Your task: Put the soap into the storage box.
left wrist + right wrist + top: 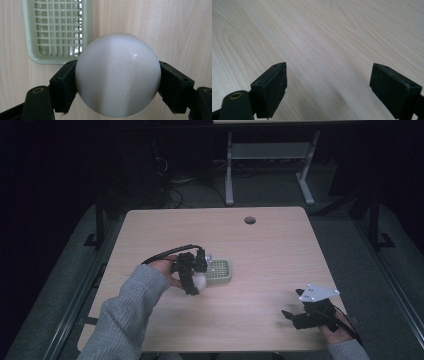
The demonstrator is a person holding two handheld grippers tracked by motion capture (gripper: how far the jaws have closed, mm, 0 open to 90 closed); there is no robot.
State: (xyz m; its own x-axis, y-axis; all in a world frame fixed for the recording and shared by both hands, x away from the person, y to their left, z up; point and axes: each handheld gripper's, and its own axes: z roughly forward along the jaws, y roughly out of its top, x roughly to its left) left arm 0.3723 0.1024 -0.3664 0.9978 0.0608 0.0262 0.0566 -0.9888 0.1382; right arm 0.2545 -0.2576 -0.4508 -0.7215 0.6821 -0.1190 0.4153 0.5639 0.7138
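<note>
A white ball [118, 75] sits between the two black jaws of my left gripper [196, 286], which is shut on it; in the high view the ball [199, 281] hangs just left of a pale green mesh basket [229, 276]. The left gripper view has the basket [30, 52] beyond the ball at upper left, with nothing visible inside it. My right gripper [287, 316] rests near the table's front right edge, and its jaws stand wide apart over bare wood in the right gripper view [328, 87].
The light wooden table [270, 255] has a round cable hole [249, 220] near its far edge. A second desk's white legs [229, 175] stand on the floor behind. A grey sleeve [127, 315] comes in from the lower left.
</note>
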